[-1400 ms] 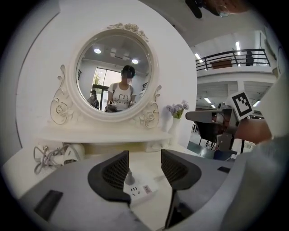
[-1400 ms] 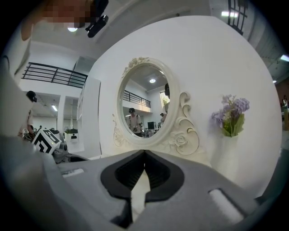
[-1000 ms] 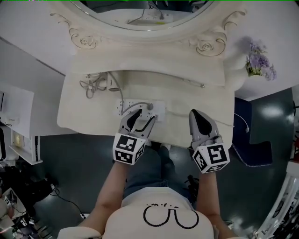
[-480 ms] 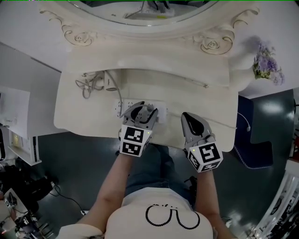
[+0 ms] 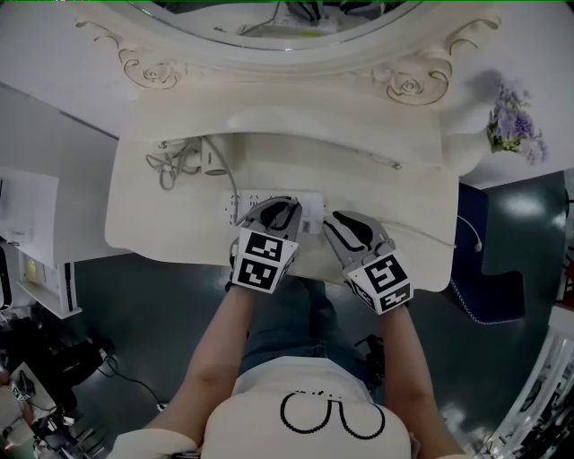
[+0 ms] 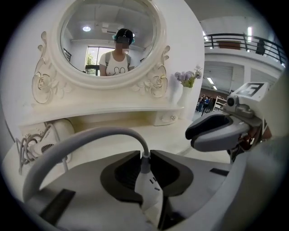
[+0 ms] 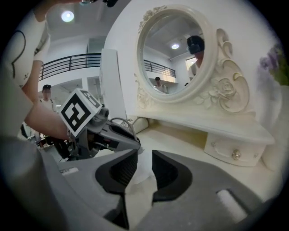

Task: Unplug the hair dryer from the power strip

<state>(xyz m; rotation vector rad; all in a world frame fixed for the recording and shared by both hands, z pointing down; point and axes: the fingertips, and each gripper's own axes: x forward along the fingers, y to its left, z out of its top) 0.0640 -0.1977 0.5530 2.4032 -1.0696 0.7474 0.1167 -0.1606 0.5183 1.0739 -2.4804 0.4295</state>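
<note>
My left claw (image 5: pixel 278 208) had just closed on the plug (image 6: pixel 147 179) to pull; right claw (image 5: pixel 337 220), just opened, straddled the power strip (image 5: pixel 242 204), likely to brace it.

The head view looks steeply down from above onto the dressing table (image 5: pixel 170 224), from some way off, with the mirror (image 5: pixel 269 22) cut by the top edge. The left gripper view sits low and close behind the left gripper (image 5: pixel 280 206), facing the mirror squarely; the mirror fills its upper left. The right gripper view rides just behind the right gripper (image 5: pixel 345 220), turned leftward, with the mirror right of centre in its upper half. All three share mirror and tabletop; each gripper view catches the other gripper at its side edge
</note>
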